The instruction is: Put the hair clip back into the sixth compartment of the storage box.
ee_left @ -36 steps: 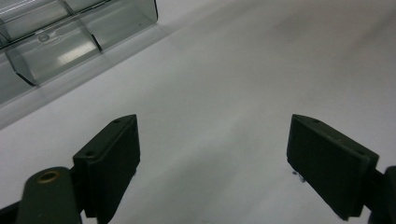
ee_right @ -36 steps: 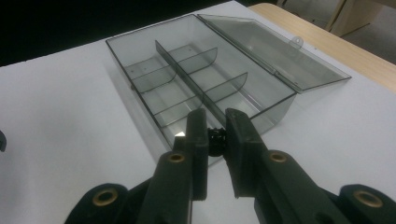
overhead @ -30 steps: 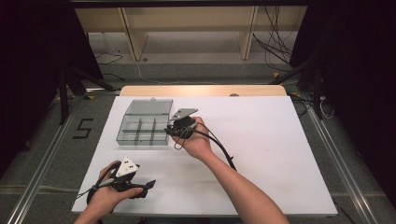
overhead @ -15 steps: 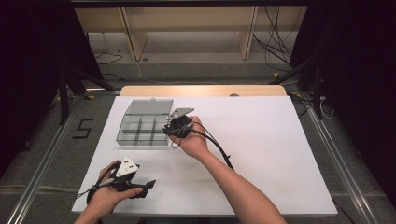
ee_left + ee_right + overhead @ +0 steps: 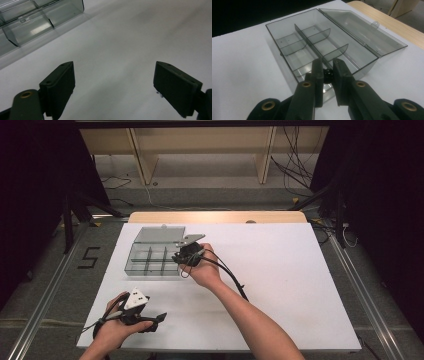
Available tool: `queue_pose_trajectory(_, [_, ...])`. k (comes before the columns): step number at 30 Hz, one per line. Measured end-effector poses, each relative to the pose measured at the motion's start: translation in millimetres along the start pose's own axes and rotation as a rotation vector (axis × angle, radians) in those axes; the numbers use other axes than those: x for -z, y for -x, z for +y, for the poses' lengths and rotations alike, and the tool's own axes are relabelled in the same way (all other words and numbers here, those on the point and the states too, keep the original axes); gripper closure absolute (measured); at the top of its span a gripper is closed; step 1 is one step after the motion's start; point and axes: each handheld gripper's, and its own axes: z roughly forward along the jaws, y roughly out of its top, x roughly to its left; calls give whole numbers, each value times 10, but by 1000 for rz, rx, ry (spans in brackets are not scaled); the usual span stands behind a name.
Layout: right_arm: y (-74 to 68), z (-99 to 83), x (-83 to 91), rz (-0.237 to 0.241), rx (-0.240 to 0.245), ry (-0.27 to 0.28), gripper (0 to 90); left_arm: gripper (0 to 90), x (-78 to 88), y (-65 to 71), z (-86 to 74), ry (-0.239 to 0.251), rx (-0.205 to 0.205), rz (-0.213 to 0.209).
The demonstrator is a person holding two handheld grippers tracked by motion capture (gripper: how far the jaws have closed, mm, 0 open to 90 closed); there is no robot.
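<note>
A clear smoke-grey compartment box (image 5: 150, 259) lies open on the white table, its lid (image 5: 160, 235) folded flat behind it. My right gripper (image 5: 178, 259) hovers at the box's right end, shut on a small black round part (image 5: 327, 73). In the right gripper view the part hangs between the jaws just above the nearest compartment (image 5: 312, 72) of the box (image 5: 289, 40). My left gripper (image 5: 159, 318) rests low at the table's front left, open with nothing between its jaws (image 5: 113, 67). A corner of the box (image 5: 30, 25) lies ahead and to its left.
The white table top (image 5: 280, 280) stretches wide to the right of the box. A wooden strip (image 5: 220, 217) runs along the far edge. The right gripper's cable (image 5: 230, 275) trails over the forearm. Metal rails (image 5: 45, 300) flank the table.
The right hand has shifted slightly left with the black part, closer over the box's right end. The left hand has stayed put.
</note>
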Motion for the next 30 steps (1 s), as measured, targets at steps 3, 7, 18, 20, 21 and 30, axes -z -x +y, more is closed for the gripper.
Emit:
queue_pose_trajectory(3, [-6,16,-14,1,5,-1,805,171,1,-2,0,1,-2,0])
queue_pose_trajectory(7, [-14,13,-40,2,5,-8,805,173,-2,-2,-1,-1,0,-1])
queue_pose_trajectory(18, [-8,38,-95,-2,-2,-15,805,174,-2,0,1,0,-1,-4])
queue_pose_trajectory(20, [-8,41,-105,-2,1,-20,805,174,-2,0,0,1,-1,-4])
queue_pose_trajectory(21, [-9,43,-112,-1,-2,-18,805,174,-3,-1,-1,0,-1,-3])
queue_pose_trajectory(30, [-29,87,-162,2,-2,-26,805,174,-3,0,0,1,1,-6])
